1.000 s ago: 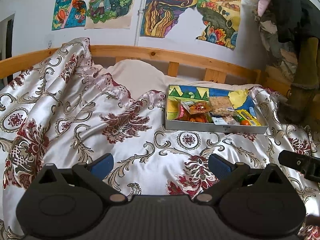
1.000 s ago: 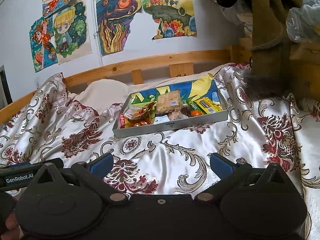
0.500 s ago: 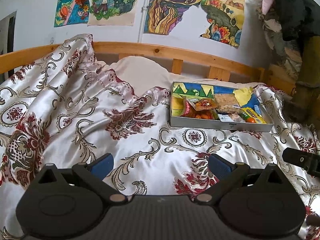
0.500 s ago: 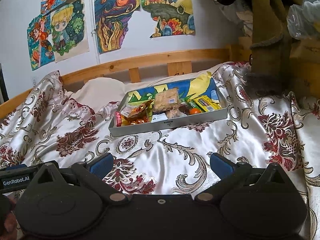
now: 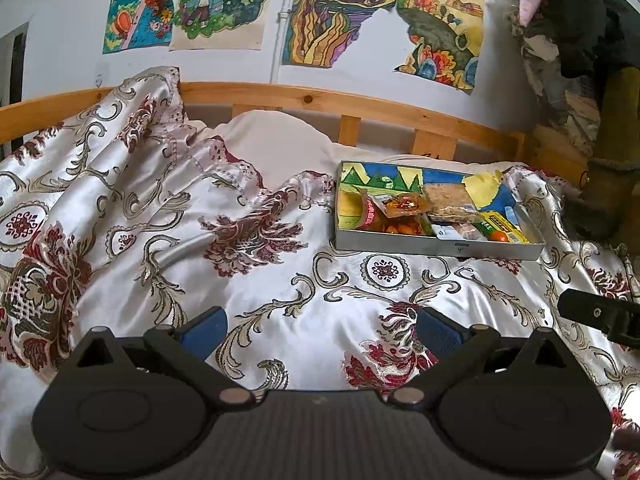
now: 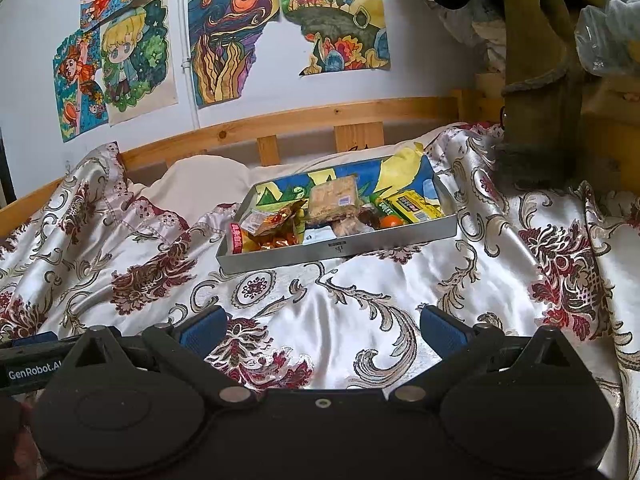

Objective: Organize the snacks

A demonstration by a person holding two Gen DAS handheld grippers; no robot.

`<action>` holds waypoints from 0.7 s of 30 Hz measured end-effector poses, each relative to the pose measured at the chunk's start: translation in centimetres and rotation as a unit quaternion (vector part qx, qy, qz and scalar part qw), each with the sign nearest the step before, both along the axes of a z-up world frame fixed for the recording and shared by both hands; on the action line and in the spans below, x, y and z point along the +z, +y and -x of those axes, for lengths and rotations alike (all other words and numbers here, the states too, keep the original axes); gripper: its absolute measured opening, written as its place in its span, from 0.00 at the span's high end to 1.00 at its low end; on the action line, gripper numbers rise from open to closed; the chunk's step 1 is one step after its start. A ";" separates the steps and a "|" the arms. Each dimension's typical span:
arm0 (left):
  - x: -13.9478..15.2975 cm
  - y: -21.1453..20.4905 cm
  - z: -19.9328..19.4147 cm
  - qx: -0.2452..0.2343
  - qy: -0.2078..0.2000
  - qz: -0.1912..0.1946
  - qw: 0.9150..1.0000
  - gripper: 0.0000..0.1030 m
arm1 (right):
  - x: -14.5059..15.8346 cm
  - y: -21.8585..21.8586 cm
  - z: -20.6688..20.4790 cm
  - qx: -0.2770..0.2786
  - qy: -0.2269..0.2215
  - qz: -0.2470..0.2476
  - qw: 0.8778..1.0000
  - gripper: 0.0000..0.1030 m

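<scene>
Both grippers hang level above the patterned bedspread (image 5: pixel 280 288), pointing toward the headboard: the left gripper (image 5: pixel 322 330) has its 2 jaws spread wide and empty, and so does the right gripper (image 6: pixel 323 330). The metal tray (image 6: pixel 340 246) of snacks (image 6: pixel 332 198) lies on the bedspread ahead, well apart from both.

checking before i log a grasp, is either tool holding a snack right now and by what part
Nothing is held. The left tool and right tool are both open over the bedspread; the snacks sit in the tray, untouched.
</scene>
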State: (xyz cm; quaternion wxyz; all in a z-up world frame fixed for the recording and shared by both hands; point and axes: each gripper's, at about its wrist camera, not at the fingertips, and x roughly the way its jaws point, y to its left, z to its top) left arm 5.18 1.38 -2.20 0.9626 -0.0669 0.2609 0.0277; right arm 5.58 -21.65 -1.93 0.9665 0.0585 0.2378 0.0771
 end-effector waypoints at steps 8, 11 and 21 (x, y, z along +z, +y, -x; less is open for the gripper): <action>-0.3 -0.1 -0.1 -0.003 0.003 -0.002 1.000 0.01 | -0.5 0.0 -0.2 0.002 0.004 -0.003 1.000 0.01; -0.3 -0.1 -0.1 -0.002 0.004 -0.001 1.000 0.00 | -0.4 0.0 -0.1 0.003 0.006 -0.002 1.000 0.01; -0.1 -0.2 0.1 -0.005 -0.003 -0.004 1.000 0.01 | -0.4 0.0 -0.1 0.002 0.006 -0.003 1.000 0.01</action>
